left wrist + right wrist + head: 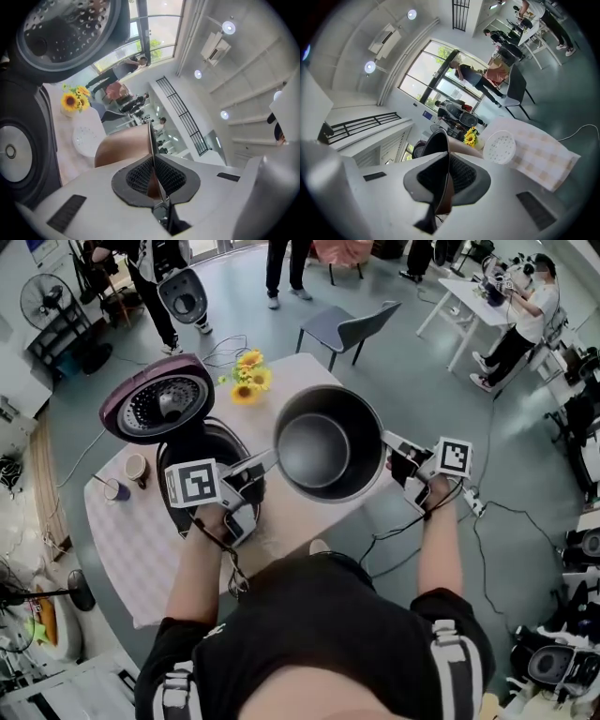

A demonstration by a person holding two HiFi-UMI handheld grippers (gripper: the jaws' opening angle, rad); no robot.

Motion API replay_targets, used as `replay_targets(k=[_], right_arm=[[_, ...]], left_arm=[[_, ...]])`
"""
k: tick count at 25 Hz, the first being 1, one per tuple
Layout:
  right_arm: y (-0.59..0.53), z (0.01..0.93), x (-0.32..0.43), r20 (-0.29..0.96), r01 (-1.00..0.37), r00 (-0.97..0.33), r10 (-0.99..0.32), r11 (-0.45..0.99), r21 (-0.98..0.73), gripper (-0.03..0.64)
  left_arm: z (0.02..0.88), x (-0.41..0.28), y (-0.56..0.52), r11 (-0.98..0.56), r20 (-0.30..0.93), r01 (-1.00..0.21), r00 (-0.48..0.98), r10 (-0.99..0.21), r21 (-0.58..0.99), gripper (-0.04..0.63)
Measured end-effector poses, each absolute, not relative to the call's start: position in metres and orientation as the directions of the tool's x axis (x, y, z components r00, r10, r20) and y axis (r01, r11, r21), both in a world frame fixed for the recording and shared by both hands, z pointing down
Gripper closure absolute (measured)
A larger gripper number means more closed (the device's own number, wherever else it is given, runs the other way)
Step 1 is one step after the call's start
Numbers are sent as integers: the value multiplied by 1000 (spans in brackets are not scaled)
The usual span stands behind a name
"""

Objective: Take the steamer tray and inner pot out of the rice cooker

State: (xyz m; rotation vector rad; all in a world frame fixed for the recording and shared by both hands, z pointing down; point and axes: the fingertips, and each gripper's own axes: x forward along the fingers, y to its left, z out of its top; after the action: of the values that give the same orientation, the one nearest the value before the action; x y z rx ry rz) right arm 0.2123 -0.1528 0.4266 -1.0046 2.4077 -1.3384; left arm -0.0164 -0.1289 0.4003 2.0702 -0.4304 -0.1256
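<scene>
Plainly empty, the inner pot (328, 451) is dark inside, coppery outside

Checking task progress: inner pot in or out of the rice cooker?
Out. The inner pot is held clear of the rice cooker, its rim clamped by the left gripper and right gripper.

Right gripper (446, 180) pinches the inner pot (435, 144) rim edge-on; steamer tray (499, 146) lies on the checkered table (539, 161) (sunflowers (469, 137) beside it).
</scene>
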Motion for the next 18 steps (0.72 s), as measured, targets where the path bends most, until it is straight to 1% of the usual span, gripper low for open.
replay_targets(k=[5,11,15,18], right_arm=[[-169,451,250,160,-453,-780,-605,370,-811,607],[-182,495,282,225,-460,-802,-554,332,-823,607],[-186,539,299,301,-495,-803,-515,292,-818,607],[-185,569,309,381,-543,-776,-503,227,-808,607]], left_arm=[[426,24,-135,-395,144,-304,911,-387,867,581],[465,53,-136,-322,216,-366,882,-419,873,581],[501,64,-134,-258,285,-423,853,-438,869,581],[525,71,-132,-206,290,-408,852,-435,889,581]])
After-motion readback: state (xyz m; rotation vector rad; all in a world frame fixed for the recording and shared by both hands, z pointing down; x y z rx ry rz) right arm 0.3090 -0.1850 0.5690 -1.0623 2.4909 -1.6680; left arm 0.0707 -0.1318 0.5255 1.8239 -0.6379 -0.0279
